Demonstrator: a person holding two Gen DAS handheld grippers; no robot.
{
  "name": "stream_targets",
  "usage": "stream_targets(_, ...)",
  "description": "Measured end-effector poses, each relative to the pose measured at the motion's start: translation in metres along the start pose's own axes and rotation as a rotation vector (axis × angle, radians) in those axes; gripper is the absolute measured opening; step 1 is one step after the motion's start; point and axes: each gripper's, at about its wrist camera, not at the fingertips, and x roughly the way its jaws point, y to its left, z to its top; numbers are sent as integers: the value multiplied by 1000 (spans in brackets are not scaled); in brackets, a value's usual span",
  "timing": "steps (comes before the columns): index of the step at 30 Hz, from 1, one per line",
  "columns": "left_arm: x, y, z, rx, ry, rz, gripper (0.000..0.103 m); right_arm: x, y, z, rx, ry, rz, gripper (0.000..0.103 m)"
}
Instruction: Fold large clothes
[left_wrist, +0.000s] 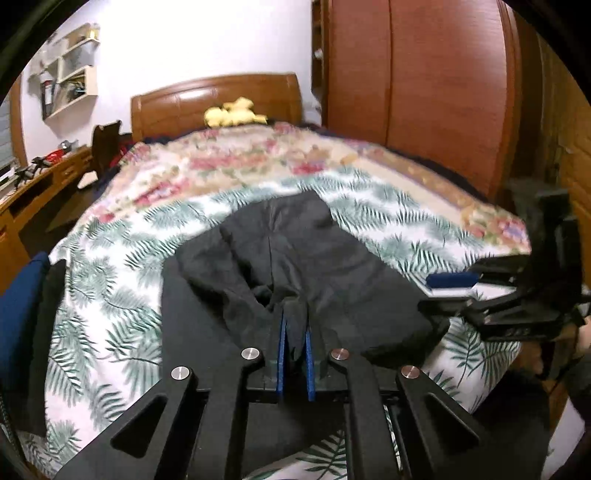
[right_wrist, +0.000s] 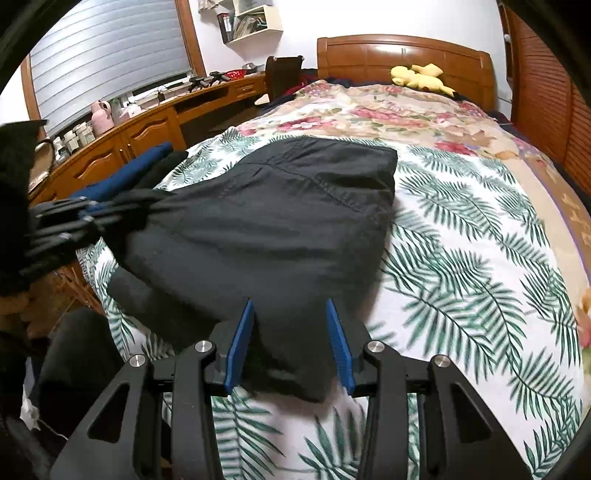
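A large black garment (left_wrist: 314, 251) lies spread on the bed's leaf-print sheet (left_wrist: 110, 295). My left gripper (left_wrist: 295, 332) is shut on a bunched fold of its near edge, and the cloth puckers up between the blue pads. In the right wrist view the garment (right_wrist: 266, 221) is pulled to a point at the left, where the left gripper (right_wrist: 147, 210) pinches it. My right gripper (right_wrist: 290, 328) stands open over the garment's near corner, with its blue pads (right_wrist: 240, 339) well apart and dark cloth lying between them. From the left wrist view the right gripper (left_wrist: 432, 293) sits at the garment's right edge.
A floral quilt (left_wrist: 258, 158) covers the far half of the bed, with a yellow plush toy (left_wrist: 232, 112) at the wooden headboard (right_wrist: 406, 55). Folded blue and black clothes (right_wrist: 140, 166) lie at the bed's left edge. A wooden desk (right_wrist: 147, 122) runs along the left, a wardrobe (left_wrist: 424, 92) stands right.
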Motion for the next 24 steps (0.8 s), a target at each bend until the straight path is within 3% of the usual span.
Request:
stream_targets(6,-34,37,-22,1,-23,34,8,5,30,20,-21,-28,22,42)
stream_targets(13,-42,88,-72,-107,20,32,8,17,60,21,-62,2,-1,42)
stream_targets(19,-36,83,-93,-101,47,24,8,29,65,9,-83,43,-34,42)
stream_targets(24,-26,80,-93,-105,64,6,8,41,54,-14,-18,89,-47,42)
